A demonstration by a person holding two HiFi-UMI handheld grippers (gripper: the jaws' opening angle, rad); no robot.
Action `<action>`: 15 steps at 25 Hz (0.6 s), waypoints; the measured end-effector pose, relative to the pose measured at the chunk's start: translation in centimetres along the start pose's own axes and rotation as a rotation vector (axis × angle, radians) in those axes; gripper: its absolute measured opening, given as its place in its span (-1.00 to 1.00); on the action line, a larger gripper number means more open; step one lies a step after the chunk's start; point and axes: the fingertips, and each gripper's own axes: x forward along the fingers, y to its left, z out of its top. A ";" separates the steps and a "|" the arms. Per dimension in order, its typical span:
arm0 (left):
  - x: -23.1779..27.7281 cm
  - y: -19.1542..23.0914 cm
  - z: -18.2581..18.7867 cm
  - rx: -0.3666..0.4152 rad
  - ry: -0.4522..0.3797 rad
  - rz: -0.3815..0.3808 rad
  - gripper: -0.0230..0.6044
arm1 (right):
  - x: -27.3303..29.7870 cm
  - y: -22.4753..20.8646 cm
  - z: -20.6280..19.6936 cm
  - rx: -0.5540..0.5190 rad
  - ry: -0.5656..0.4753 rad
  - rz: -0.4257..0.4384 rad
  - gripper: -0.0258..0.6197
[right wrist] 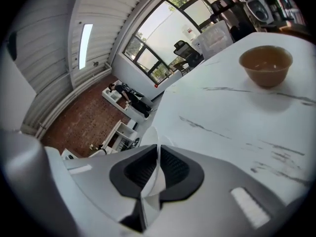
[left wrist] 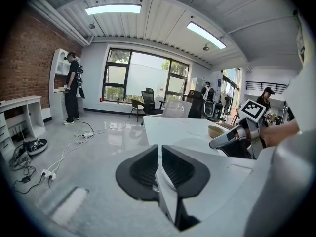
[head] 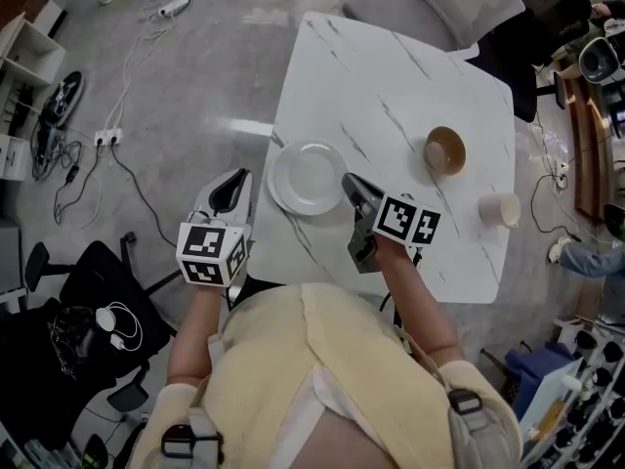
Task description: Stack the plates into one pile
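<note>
White plate [head: 308, 176] gripped at the table's [head: 391, 86] left edge
Its right rim is clamped between the right gripper's [head: 349, 183] nearly closed jaws; the left gripper [head: 239, 177], jaws drawn together on nothing, is held just off that edge.

The person's left gripper [head: 237, 186] is held out ahead on a bare forearm, angled a little downward, its jaws drawn together. The right gripper [head: 350, 184] also tilts downward, its jaws pinched on the rim of the plate [head: 305, 169].
</note>
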 end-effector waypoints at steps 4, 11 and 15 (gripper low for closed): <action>0.1 -0.2 0.0 0.003 0.004 -0.008 -0.86 | 0.5 -1.0 -0.6 -0.023 0.013 -0.068 -0.82; 0.2 0.0 -0.2 -0.002 0.015 -0.012 -0.86 | 1.2 -2.2 -1.4 -0.069 0.043 -0.147 -0.79; 0.2 0.3 -0.4 -0.008 0.018 -0.009 -0.87 | 1.7 -2.5 -1.8 -0.091 0.057 -0.171 -0.78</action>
